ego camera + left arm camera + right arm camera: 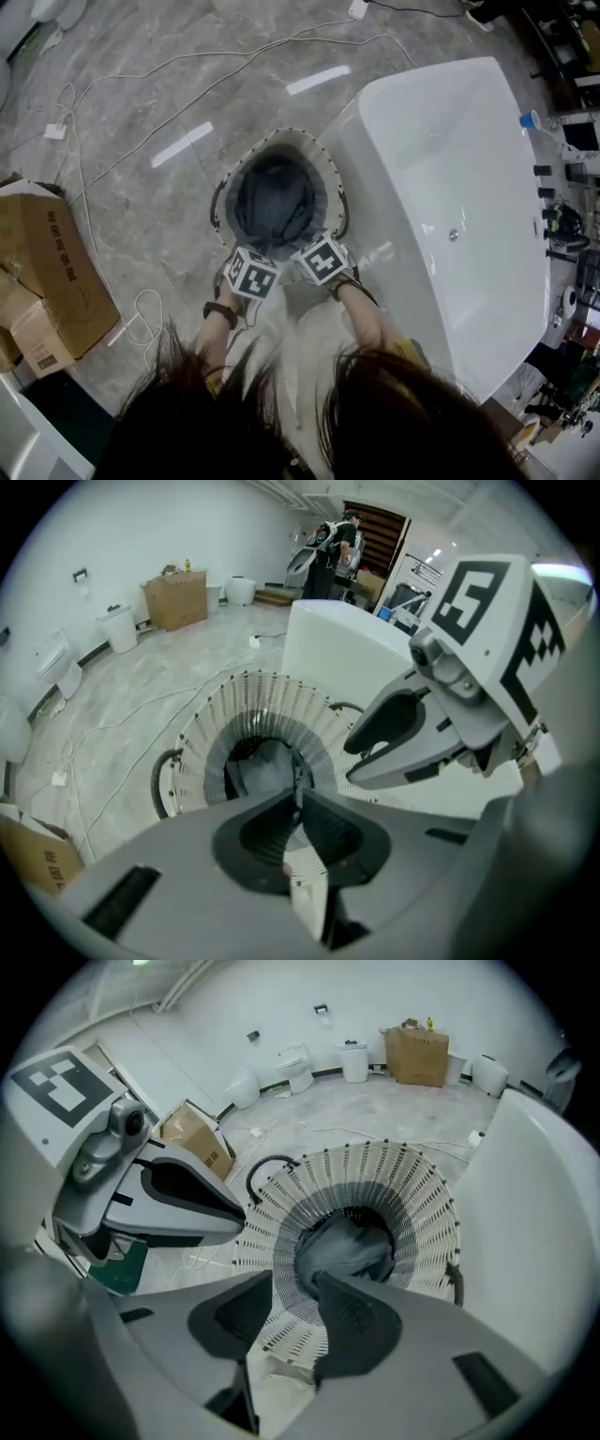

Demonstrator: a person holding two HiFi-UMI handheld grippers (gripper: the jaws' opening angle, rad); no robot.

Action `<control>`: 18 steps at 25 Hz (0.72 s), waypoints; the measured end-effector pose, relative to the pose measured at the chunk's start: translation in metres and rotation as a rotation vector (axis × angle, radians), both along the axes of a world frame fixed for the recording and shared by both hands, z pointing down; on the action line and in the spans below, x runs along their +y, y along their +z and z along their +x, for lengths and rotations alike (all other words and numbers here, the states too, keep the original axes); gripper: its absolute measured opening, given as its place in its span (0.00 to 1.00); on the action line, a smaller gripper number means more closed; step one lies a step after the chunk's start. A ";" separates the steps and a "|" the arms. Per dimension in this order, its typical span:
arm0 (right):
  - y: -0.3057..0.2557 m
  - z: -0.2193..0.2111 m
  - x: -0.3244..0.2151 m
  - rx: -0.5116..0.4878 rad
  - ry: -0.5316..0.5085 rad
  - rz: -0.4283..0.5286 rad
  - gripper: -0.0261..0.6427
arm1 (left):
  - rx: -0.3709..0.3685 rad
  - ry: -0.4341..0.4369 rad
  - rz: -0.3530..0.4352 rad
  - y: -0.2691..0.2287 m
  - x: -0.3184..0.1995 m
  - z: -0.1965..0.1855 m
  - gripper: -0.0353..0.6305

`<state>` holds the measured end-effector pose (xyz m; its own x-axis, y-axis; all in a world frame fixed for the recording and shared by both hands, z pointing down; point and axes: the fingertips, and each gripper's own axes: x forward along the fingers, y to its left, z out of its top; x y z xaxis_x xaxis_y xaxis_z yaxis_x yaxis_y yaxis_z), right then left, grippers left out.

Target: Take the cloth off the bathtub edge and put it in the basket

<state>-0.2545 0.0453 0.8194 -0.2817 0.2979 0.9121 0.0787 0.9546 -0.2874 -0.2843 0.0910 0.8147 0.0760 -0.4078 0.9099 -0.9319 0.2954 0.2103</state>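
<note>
The grey cloth lies bunched inside the round white basket, which stands on the floor against the white bathtub. Both grippers hover side by side over the basket's near rim and point down into it. My left gripper is shut, its tips meeting with nothing between them. My right gripper is open, with an empty gap between its jaws. Through that gap the cloth shows at the bottom of the basket. The left gripper view shows the cloth there too.
A cardboard box sits on the marble floor at the left, and white cables trail across the floor behind the basket. Taps and bottles line the tub's far side. Another box stands by the far wall.
</note>
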 end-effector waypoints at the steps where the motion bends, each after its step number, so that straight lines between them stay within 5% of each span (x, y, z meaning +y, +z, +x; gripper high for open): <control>1: -0.012 -0.004 0.000 -0.024 0.003 -0.003 0.28 | -0.002 -0.008 0.019 -0.011 -0.004 -0.001 0.11; 9: -0.119 -0.021 -0.024 -0.185 0.087 -0.026 0.28 | -0.063 -0.017 0.200 -0.115 -0.039 -0.015 0.11; 18: -0.291 -0.005 -0.044 -0.500 0.188 -0.034 0.28 | -0.135 0.017 0.473 -0.270 -0.054 -0.003 0.11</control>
<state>-0.2597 0.0018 0.5280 -0.7306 0.2276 0.6438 0.0422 0.9561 -0.2901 -0.2871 0.0370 0.5443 -0.0195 -0.7782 0.6277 -0.9640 0.1811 0.1945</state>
